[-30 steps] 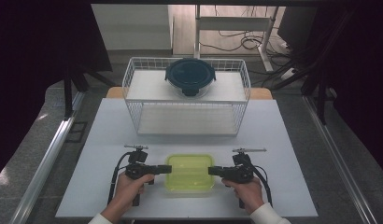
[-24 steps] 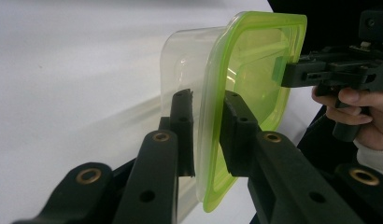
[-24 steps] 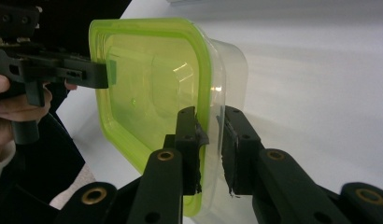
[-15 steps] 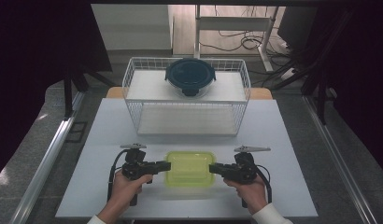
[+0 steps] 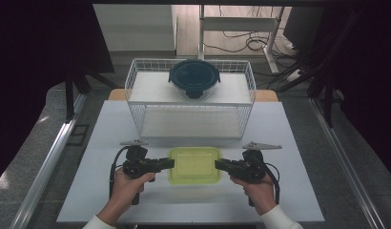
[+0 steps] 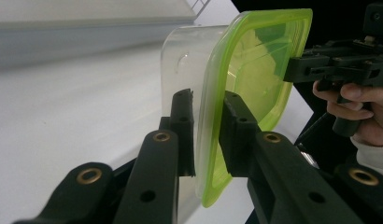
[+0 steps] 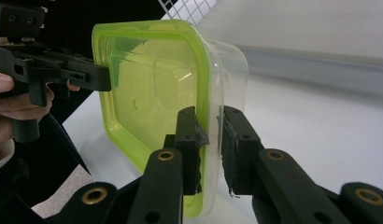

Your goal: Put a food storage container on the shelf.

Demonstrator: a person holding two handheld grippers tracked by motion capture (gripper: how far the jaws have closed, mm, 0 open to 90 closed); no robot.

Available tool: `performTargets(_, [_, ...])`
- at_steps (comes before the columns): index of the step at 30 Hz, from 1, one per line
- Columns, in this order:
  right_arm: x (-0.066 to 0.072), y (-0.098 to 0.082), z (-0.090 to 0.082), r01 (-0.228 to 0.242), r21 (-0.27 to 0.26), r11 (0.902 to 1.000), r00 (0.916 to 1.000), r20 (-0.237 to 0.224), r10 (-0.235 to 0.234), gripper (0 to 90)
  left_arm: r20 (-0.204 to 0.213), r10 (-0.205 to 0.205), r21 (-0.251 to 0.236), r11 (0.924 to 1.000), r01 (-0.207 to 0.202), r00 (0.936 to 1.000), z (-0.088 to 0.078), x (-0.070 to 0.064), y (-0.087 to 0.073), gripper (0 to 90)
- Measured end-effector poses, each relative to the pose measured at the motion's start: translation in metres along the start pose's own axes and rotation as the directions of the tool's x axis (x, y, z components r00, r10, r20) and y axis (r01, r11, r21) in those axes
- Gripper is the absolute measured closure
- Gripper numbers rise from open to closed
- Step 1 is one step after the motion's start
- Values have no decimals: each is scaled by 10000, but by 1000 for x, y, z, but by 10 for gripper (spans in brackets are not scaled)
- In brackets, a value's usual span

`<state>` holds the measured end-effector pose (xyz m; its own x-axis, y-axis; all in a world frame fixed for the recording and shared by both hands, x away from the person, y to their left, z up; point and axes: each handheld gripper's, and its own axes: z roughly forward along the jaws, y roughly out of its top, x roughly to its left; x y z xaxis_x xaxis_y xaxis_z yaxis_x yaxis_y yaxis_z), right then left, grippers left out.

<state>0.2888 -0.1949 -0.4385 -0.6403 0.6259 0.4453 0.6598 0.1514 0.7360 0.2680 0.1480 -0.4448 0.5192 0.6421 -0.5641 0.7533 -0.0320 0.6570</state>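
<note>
A clear plastic container with a yellow-green lid [image 5: 193,164] hangs level just above the white table [image 5: 112,124], held between both grippers. My left gripper [image 5: 170,163] is shut on its left edge. In the left gripper view its jaws [image 6: 206,100] pinch the lid rim and clear wall of the container [image 6: 255,70]. My right gripper [image 5: 217,165] is shut on the opposite edge. In the right gripper view its pads [image 7: 209,116] squeeze the rim of the container [image 7: 152,88]. Each gripper view shows the other hand's gripper at the far side.
A white wire basket [image 5: 136,95] stands at the back of the table, right behind the held container. A round container with a dark lid [image 5: 193,77] rests on its upper shelf. Bare table surface lies to both sides of my hands.
Both hands have risen together and carried the green-lidded container up off the table. The grip on each edge is unchanged.
</note>
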Motion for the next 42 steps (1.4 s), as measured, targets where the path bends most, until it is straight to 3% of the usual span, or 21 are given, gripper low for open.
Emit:
performTargets(12, [7, 14, -6, 310, -212, 9993, 9995, 58, -309, 772, -73, 325, -275, 9991, -327, 9994, -12, -11, 16, 769])
performTargets(25, [19, 45, -18, 708, -494, 9963, 9975, 35, -707, 771, -97, 709, -744, 9947, -715, 9974, -29, -24, 44, 769])
performTargets(42, [33, 79, -26, 1208, -766, 9897, 9926, 210, -1195, 771, -270, 970, -1128, 9886, -995, 9949, -45, -33, 68, 772])
